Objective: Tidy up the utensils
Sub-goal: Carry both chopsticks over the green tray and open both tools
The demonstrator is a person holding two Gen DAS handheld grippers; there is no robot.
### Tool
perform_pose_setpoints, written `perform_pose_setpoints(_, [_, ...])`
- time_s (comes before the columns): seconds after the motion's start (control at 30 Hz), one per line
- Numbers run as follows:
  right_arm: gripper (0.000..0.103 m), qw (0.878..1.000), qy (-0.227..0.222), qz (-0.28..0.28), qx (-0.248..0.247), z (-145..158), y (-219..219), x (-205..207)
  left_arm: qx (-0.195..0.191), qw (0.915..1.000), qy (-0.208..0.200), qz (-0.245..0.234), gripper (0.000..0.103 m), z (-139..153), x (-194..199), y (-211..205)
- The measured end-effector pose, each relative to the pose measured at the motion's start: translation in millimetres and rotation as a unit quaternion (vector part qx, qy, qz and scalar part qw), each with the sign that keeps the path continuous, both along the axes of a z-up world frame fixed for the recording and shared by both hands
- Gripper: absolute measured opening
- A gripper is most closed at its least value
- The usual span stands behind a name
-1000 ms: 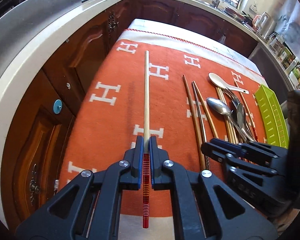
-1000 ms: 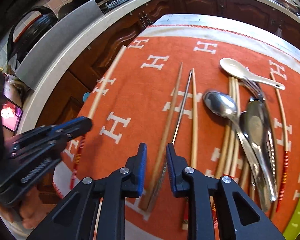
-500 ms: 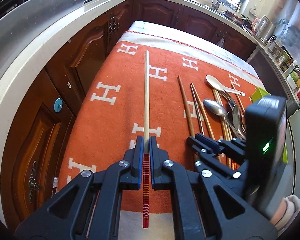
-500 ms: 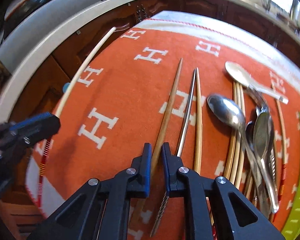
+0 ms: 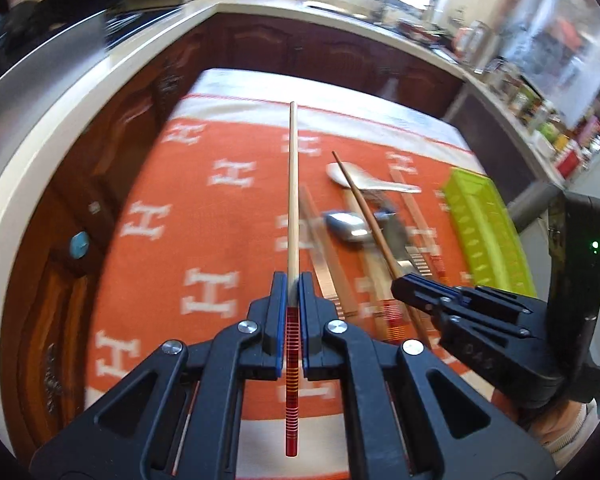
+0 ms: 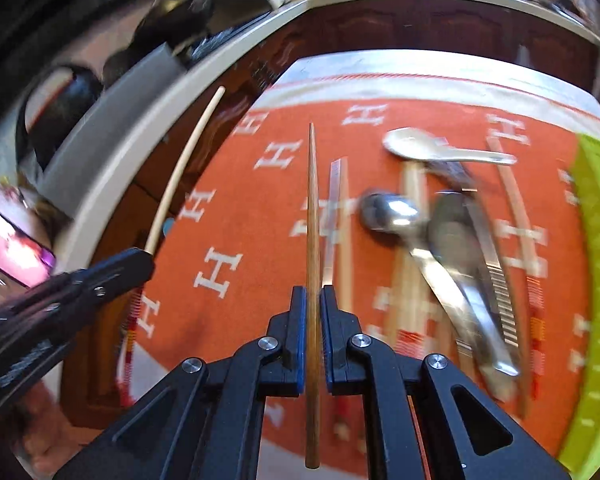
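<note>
The left gripper (image 5: 293, 280) is clamped on a pale chopstick (image 5: 293, 184) with a red banded handle. The stick runs straight ahead between the pads, its handle end projecting back under the gripper body and its tip pointing toward the far edge of the cloth (image 5: 204, 208). The stick appears clear of the cloth.

The right gripper (image 6: 313, 294) is clamped on a brown chopstick (image 6: 312, 208). Its jaws have just been closing, and the stick now sits between the blue pads with the tapered tip pointing away. In the left wrist view the same brown stick slants up and to the left from the right gripper, crossing in front of the white spoon (image 5: 364, 178).

The remaining utensils lie on the orange cloth, right of centre:
- a metal chopstick (image 6: 334, 208) beside a pale one, just right of the held brown stick;
- a steel spoon (image 6: 392, 210) on top of further chopsticks;
- the white spoon at the far end of the group;
- a second steel spoon and other metal pieces, blurred.

A green tray (image 6: 596, 264) sits at the right edge of the cloth, beside the utensils. Both views show motion blur.
</note>
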State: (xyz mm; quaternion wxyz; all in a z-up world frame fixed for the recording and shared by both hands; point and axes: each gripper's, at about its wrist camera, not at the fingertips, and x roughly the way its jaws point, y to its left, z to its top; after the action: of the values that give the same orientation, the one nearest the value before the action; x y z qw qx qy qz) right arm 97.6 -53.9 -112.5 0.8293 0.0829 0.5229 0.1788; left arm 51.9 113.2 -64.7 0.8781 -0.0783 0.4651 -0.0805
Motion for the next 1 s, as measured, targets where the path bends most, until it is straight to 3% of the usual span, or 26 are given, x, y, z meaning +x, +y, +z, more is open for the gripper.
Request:
perform_pose_setpoints(0.27, [0.006,0.993,-0.025,-0.112,-0.034,44,-132,-36,-0.023,0.9913,-0.015,-0.129,0.003,34,19,-129])
perform_pose_setpoints(0.47, [0.006,0.982,-0.034,-0.184,-0.042,53,-214,-44,-0.042,0.9796,0.011,-0.196,0.003,37,30,-237])
perform_pose_setpoints(0.7, [0.006,0.978,-0.023,-0.205,-0.041,42,-272,-36,-0.059,0.9775,0.069,-0.190,0.003,6,51,-305])
perform_pose_setpoints(0.93, [0.008,0.978,0.005,-0.200,-0.060,6,-287,-15,-0.035,0.9799,0.099,-0.170,0.004,-34,63,-315])
perform_pose_setpoints(1.0, [0.015,0.978,0.018,-0.200,-0.063,-6,-284,-9,-0.032,0.9789,0.109,-0.170,0.006,-39,63,-310])
